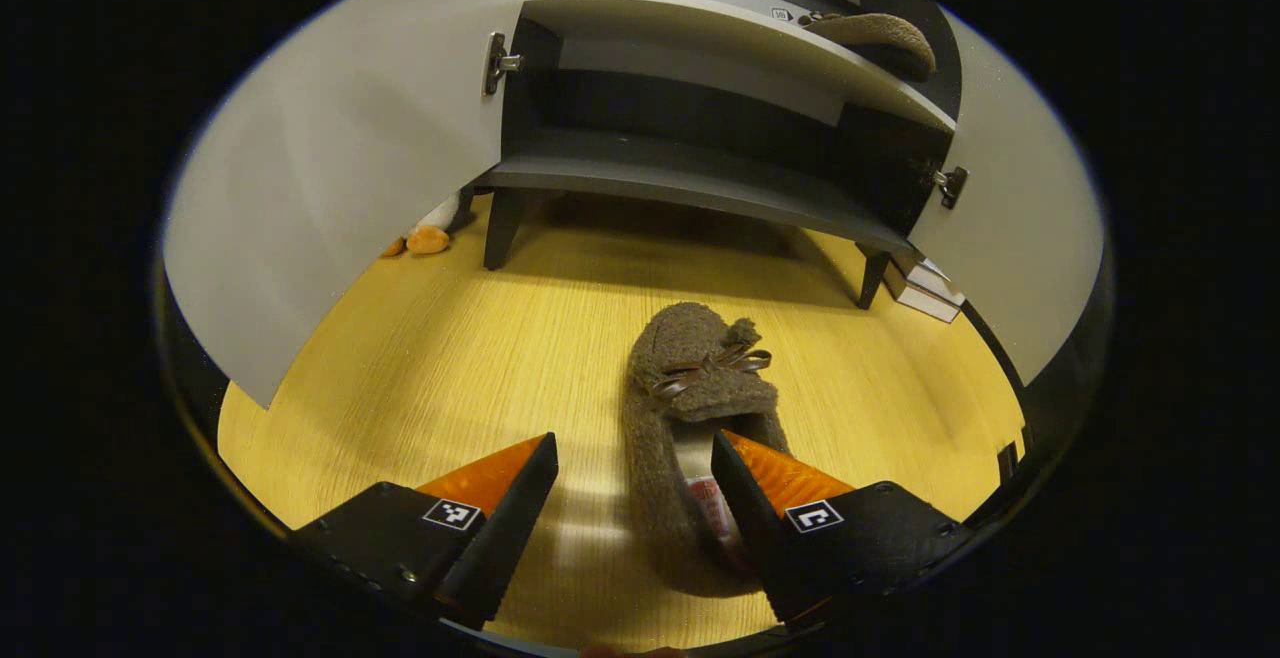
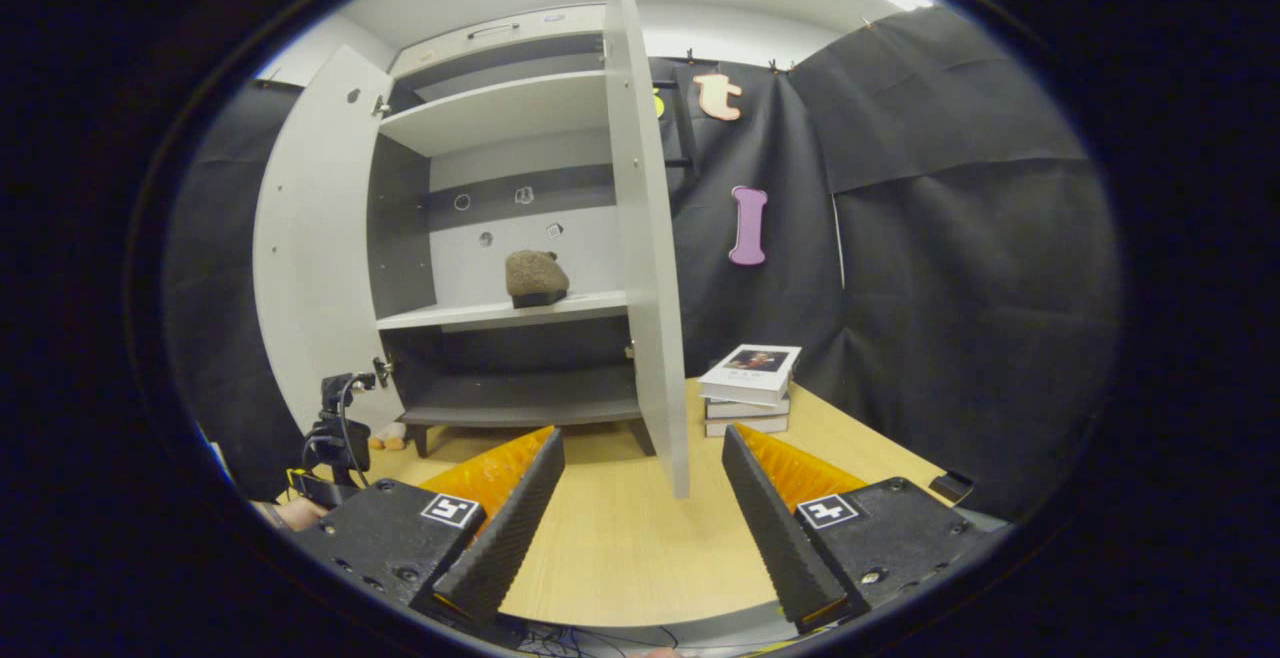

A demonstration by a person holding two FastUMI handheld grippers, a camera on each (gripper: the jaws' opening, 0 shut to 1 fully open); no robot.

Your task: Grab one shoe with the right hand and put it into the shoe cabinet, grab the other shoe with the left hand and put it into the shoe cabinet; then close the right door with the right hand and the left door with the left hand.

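Note:
A brown fuzzy slipper [image 1: 700, 378] with a small bow lies on the wooden table, toe toward the shoe cabinet [image 1: 690, 178]. My left gripper [image 1: 632, 443] is open at its heel end. One finger [image 1: 760, 488] is over the slipper's opening and the other [image 1: 500, 508] stands off its left side, so the slipper's left wall is between them without being pressed. The second slipper [image 2: 536, 278] rests on the cabinet's middle shelf and is also the slipper [image 1: 880, 33] at the top right. My right gripper [image 2: 640, 443] is open and empty, facing the edge of the right door [image 2: 645, 238].
Both cabinet doors stand wide open: the left door [image 1: 330, 168] and the right door [image 1: 1010, 208]. A stack of books [image 2: 750, 383] lies right of the cabinet. An orange plush toy [image 1: 425, 238] sits by the cabinet's left leg. The other gripper [image 2: 340, 438] shows low at the left.

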